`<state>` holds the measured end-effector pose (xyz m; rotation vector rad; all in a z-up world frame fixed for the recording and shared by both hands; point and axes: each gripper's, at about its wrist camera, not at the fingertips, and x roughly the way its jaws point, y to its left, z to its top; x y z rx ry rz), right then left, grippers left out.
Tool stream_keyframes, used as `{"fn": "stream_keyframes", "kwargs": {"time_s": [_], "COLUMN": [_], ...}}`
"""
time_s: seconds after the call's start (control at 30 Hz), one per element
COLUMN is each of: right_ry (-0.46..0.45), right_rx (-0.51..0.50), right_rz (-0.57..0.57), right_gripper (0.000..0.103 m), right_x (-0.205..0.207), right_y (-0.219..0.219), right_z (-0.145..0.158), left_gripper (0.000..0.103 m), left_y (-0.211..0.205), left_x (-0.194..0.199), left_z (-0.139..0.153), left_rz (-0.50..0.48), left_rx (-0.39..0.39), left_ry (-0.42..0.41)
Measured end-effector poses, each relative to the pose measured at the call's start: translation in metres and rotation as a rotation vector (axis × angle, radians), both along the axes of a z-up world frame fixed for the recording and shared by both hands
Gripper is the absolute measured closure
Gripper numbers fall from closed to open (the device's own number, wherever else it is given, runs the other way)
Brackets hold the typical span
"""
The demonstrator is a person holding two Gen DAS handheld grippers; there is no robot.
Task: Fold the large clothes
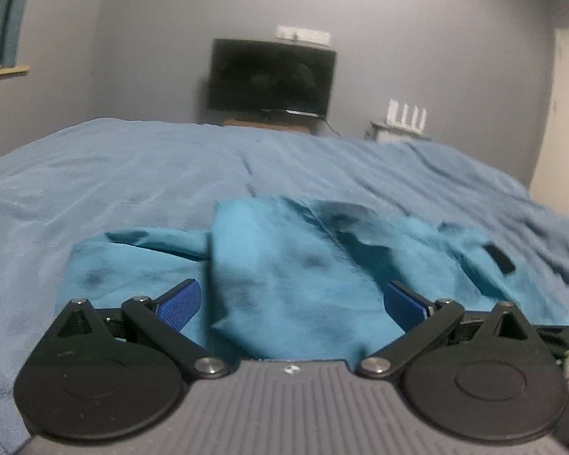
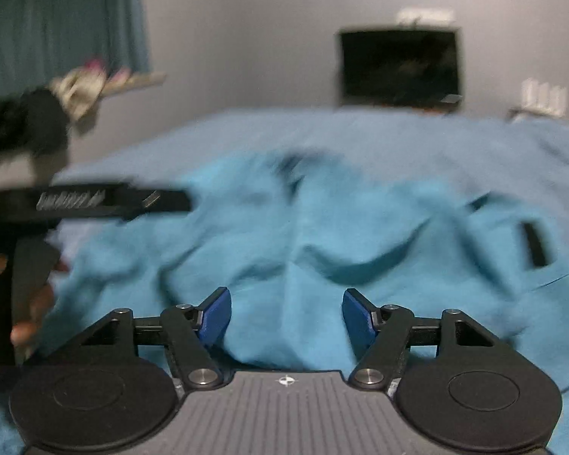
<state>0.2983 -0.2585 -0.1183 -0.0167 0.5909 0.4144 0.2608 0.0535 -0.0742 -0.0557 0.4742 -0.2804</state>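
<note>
A crumpled teal garment (image 1: 284, 265) lies on the bed, close in front of both grippers, with a small black patch (image 1: 499, 258) near its right edge. In the left wrist view my left gripper (image 1: 293, 301) stands wide open; a raised fold of the garment sits between the blue pads (image 1: 180, 299), which do not press on it. In the right wrist view my right gripper (image 2: 286, 316) is open too, with the teal garment (image 2: 303, 235) bunched just beyond and between its pads (image 2: 356, 318). The left gripper's black body (image 2: 95, 201) and a hand (image 2: 30, 303) show at the left edge, blurred.
A light blue bed cover (image 1: 132, 174) spreads across the bed. Beyond it a dark television (image 1: 271, 76) stands against the grey wall and a white router (image 1: 406, 115) sits on a small shelf. A teal curtain (image 2: 57, 26) and a cluttered sill (image 2: 91, 83) are at the left.
</note>
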Motion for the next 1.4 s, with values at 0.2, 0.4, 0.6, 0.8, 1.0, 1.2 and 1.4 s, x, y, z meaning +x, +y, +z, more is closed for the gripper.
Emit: {"fn": "stream_keyframes", "kwargs": {"time_s": [0.2,0.4,0.6,0.8,1.0,1.2,1.4], "right_ry": [0.021,-0.082,-0.104,-0.068,-0.123,-0.122,-0.142], "right_rx": [0.037,0.042,-0.023,-0.142,-0.144,-0.115,-0.123], "right_rz": [0.045,-0.099,-0.224,-0.227,-0.267,-0.284,-0.286], "right_gripper": [0.031,0.035,0.06,0.063,0.066,0.066,0.065], "right_x": [-0.006,-0.018,0.007,0.025,0.025,0.012,0.011], "right_y": [-0.005,-0.054,-0.08,-0.075,-0.071,-0.078,-0.077], "right_z": [-0.002,0.02,0.013,-0.024,-0.028,-0.044,-0.05], "left_gripper": [0.0,0.0,0.007,0.013,0.012,0.009,0.001], "left_y": [-0.007,-0.01,-0.031,-0.027,-0.032,-0.03,-0.025], "left_x": [0.0,-0.022,-0.016,0.025,0.027,0.02,0.003], "left_z": [-0.006,0.01,-0.005,-0.055,-0.062,-0.066,-0.068], "left_rz": [-0.028,-0.123,-0.184,-0.087,-0.08,-0.097,-0.104], "left_rx": [-0.025,-0.044,0.061,0.153,0.181,0.185,0.199], "left_ry": [-0.009,-0.111,-0.042,0.234,0.23,0.191,0.162]}}
